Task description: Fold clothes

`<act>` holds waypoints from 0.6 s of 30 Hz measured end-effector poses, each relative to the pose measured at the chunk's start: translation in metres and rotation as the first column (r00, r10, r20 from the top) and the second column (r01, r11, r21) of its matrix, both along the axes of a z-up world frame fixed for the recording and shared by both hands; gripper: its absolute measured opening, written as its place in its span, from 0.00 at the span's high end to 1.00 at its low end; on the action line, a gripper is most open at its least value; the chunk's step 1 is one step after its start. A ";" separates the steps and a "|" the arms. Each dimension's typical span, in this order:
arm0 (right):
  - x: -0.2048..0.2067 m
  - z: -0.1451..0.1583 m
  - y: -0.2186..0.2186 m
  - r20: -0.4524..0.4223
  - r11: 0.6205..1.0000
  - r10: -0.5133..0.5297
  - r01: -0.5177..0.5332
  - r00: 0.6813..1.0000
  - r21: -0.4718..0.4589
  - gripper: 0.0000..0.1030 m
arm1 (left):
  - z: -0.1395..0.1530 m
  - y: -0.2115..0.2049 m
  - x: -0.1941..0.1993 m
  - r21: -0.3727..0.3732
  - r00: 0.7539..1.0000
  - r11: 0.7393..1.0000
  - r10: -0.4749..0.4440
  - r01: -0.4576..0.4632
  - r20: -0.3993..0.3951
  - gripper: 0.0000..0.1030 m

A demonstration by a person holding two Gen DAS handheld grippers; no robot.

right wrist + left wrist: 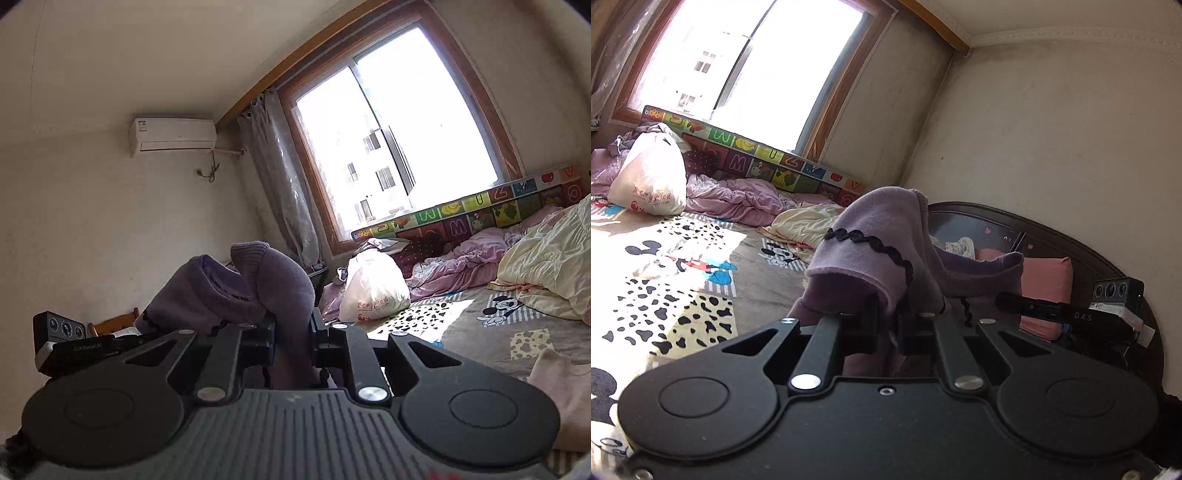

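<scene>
Left tongs [886,325]: you have them clamped on a fold of the purple garment [871,251]; the cloth rises from between the jaws and drapes over their tips.

Right tongs [293,332]: your jaws are pressed on another part of the same purple garment [236,291], which bunches above them; a ribbed edge shows at the top of the bunch.

Purple garment: you hold it in the air above the bed [764,280], strung between your two tongs; a black scalloped trim [871,243] runs across the fold in the left wrist view. How much of it hangs below the tongs cannot be told, since the gripper bodies hide it.

Other gripper: in the left wrist view your right tongs' black body [1071,314] shows at the right edge, with the garment stretching toward it.

Bed: covered by a grey cartoon-print sheet [495,317], partly sunlit.

Far side of bed: a full white plastic bag [650,181], a crumpled pink quilt [738,199] and a cream quilt [546,266] lie there, well apart from the garment.

Headboard: dark wood [1034,236], with a pink pillow [1049,291] against it.

Window [399,125]: bright, with a band of coloured alphabet tiles [480,214] below the sill.

Wall: an air conditioner [171,134] is mounted high, beside a sheer curtain [280,177].
</scene>
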State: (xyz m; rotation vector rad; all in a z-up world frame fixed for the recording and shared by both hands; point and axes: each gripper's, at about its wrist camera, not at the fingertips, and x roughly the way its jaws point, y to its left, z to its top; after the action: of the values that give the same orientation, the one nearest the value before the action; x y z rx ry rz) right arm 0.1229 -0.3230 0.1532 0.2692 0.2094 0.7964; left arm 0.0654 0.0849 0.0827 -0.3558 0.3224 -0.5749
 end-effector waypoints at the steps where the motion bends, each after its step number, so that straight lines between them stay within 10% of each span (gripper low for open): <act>1: -0.007 -0.019 0.001 -0.032 0.999 0.008 -0.009 0.999 -0.043 0.82 | -0.025 0.002 -0.002 -0.010 0.997 1.000 -0.003 0.002 -0.071 0.93; 8: -0.019 -0.161 0.004 -0.360 0.981 -0.033 -0.039 0.932 -0.192 0.82 | -0.124 -0.011 -0.017 0.109 0.948 0.994 0.034 0.000 -0.316 0.79; 11: -0.029 -0.175 0.012 -0.352 0.965 -0.041 -0.054 0.935 -0.256 0.79 | -0.117 -0.005 -0.035 0.162 0.956 0.985 -0.013 0.063 -0.293 0.49; 18: -0.083 -0.172 0.019 -0.284 0.895 0.025 -0.147 0.959 -0.420 0.70 | -0.062 0.035 -0.062 0.211 0.984 0.970 -0.090 0.122 -0.157 0.42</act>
State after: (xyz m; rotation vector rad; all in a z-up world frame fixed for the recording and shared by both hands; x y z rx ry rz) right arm 0.0397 -0.3042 -0.0184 -0.0617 0.6567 0.7767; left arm 0.0031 0.1195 0.0209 -0.1672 0.5444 -0.6132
